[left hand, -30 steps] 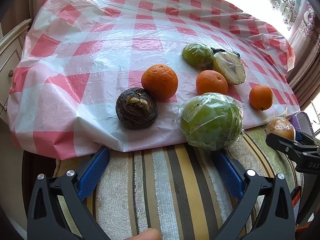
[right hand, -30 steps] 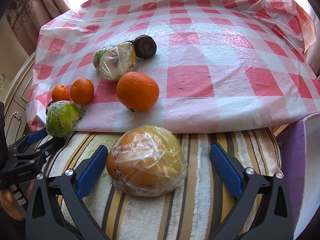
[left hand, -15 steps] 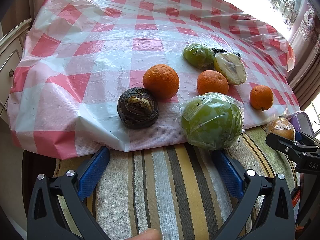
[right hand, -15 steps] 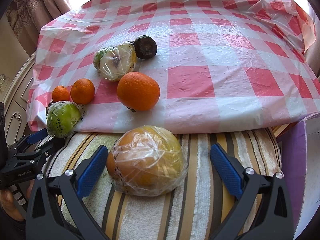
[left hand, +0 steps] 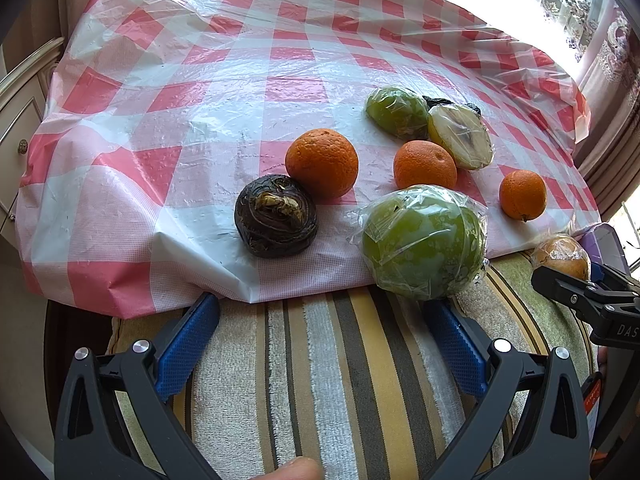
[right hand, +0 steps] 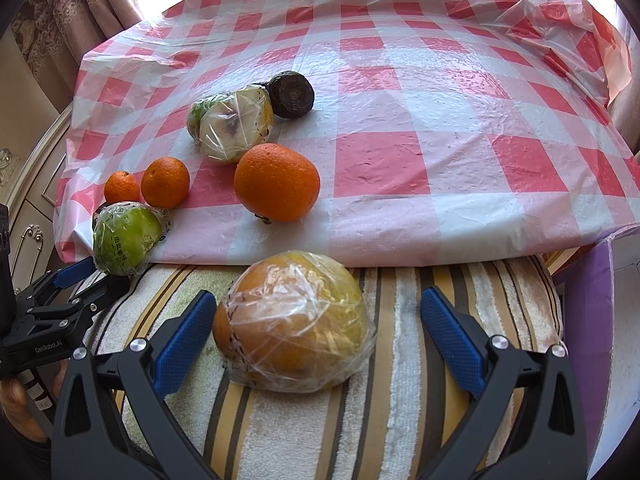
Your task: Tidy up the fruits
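My left gripper (left hand: 320,312) is open over a striped towel (left hand: 328,380). Just ahead of its right finger lies a wrapped green fruit (left hand: 422,242) at the edge of the checked tablecloth (left hand: 160,92). A dark shrivelled fruit (left hand: 276,216), three oranges (left hand: 322,162) (left hand: 425,165) (left hand: 522,194), a wrapped green fruit (left hand: 396,112) and a wrapped cut fruit (left hand: 460,136) lie behind. My right gripper (right hand: 312,308) is open around a wrapped orange-yellow fruit (right hand: 294,322) on the towel, its jaws apart from it.
A purple box (right hand: 584,320) stands right of the towel. A cream cabinet (left hand: 16,120) stands left of the table. Curtains (right hand: 72,12) hang behind the table. The right gripper's arm (left hand: 592,300) shows at the left view's right edge.
The left wrist view has shifted very slightly; the fruits sit a touch further right in it. Nothing was taken hold of or let go.
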Motion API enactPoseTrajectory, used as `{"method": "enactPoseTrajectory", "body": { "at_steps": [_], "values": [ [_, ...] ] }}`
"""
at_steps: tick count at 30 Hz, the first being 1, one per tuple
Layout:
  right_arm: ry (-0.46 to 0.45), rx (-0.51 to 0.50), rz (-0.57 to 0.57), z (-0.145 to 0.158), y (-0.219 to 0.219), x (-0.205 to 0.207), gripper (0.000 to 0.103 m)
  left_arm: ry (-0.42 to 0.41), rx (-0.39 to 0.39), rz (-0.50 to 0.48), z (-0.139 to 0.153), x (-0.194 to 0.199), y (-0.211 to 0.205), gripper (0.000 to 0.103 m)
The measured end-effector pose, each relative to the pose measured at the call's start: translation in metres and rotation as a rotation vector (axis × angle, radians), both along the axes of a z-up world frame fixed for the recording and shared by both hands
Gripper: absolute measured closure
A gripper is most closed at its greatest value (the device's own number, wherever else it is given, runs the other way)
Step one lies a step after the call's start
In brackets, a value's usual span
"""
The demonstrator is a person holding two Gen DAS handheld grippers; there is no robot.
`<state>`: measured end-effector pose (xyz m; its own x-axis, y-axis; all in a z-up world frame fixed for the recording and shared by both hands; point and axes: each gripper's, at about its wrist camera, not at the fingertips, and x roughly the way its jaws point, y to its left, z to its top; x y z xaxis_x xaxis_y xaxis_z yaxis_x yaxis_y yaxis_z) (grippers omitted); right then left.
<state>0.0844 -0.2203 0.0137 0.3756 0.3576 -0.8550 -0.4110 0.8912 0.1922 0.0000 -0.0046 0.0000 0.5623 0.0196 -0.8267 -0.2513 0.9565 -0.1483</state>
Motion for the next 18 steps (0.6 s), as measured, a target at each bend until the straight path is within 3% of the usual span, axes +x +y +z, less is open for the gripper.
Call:
{"method": "enactPoseTrajectory", "body": {
  "at_steps": [18],
  "values": [
    [-0.002, 0.000, 0.000, -0.0007, -0.0005, -0.0010, 0.001, 0.000, 0.000, 0.000, 0.0001, 0.0000, -0.0002, 0.004]
  ]
}}
